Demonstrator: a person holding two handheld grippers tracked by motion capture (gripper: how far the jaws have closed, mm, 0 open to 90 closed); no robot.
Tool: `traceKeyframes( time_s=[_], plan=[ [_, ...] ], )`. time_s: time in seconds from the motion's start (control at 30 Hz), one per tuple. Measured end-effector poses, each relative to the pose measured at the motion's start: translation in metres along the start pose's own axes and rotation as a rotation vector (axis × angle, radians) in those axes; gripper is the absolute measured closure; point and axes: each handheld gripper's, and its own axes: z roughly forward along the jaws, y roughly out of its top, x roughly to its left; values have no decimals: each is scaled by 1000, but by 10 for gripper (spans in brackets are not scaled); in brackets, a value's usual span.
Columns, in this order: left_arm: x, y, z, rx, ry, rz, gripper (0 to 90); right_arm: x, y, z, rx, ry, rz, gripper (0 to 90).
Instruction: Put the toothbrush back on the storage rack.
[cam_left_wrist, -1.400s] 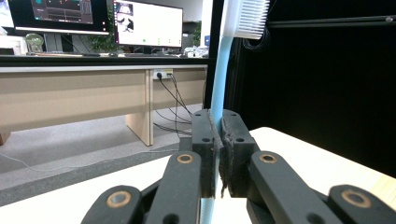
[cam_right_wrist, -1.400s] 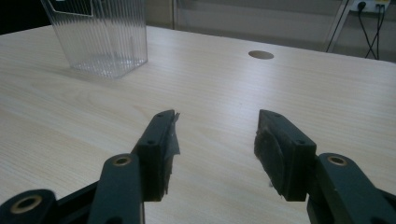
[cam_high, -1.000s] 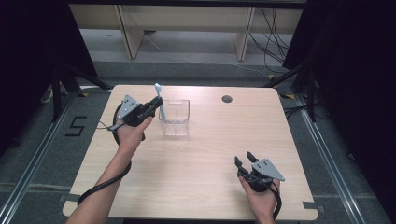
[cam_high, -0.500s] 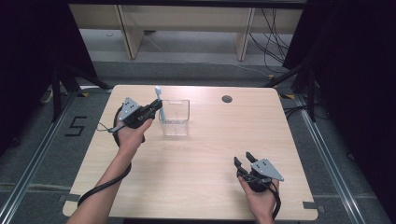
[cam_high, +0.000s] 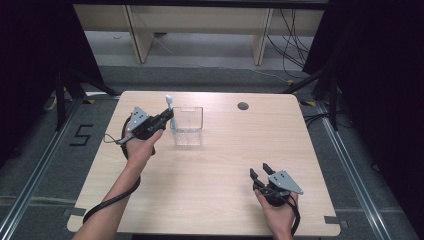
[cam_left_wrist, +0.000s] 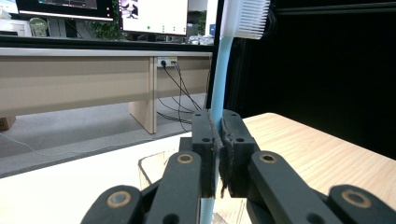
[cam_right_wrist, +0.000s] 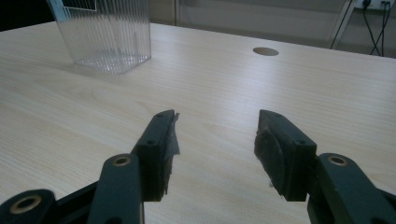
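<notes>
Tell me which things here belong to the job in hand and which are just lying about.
In the job:
- toothbrush, held upright
- left hand-held gripper, shut on it
- clear container, beside it

Just there:
- right hand-held gripper, open, holding nothing
- table
- round hole in the tabletop

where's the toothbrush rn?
High view: the toothbrush stands upright, clamped in the left hand-held gripper, at the clear container's left edge, far-left part of the table.

Toothbrush (cam_high: 170, 106) just left of container (cam_high: 188, 126), upright.
</notes>
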Motion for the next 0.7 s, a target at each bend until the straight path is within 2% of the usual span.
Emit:
traceKeyframes(
  time_s=[0.03,0.07,0.17,0.2,0.23,0.3,0.37,0.43,0.7],
  plan=[
    [0,-1,0,3,-3,-2,847,-2,0,2,-19,3,-31,483],
    [0,-1,0,3,-3,-1,847,1,0,1,-12,8,3,482],
    [-1,-2,-1,3,-5,-2,847,-2,0,2,-22,1,-37,481],
    [-1,-2,-1,3,-5,-2,847,0,0,3,-20,26,-2,481],
    [0,-3,-1,1,-4,-3,847,0,0,1,-5,16,-7,481],
    [-1,-4,-2,0,-3,-6,847,0,0,3,-13,21,-5,481],
    [0,-5,-2,3,-1,-5,847,-2,-1,3,-19,10,-38,481],
    [0,-7,-2,6,2,-9,847,0,-1,3,6,13,-18,481],
    [-1,-14,-2,20,5,-14,846,-1,-1,4,-2,11,-40,480]
  ],
)
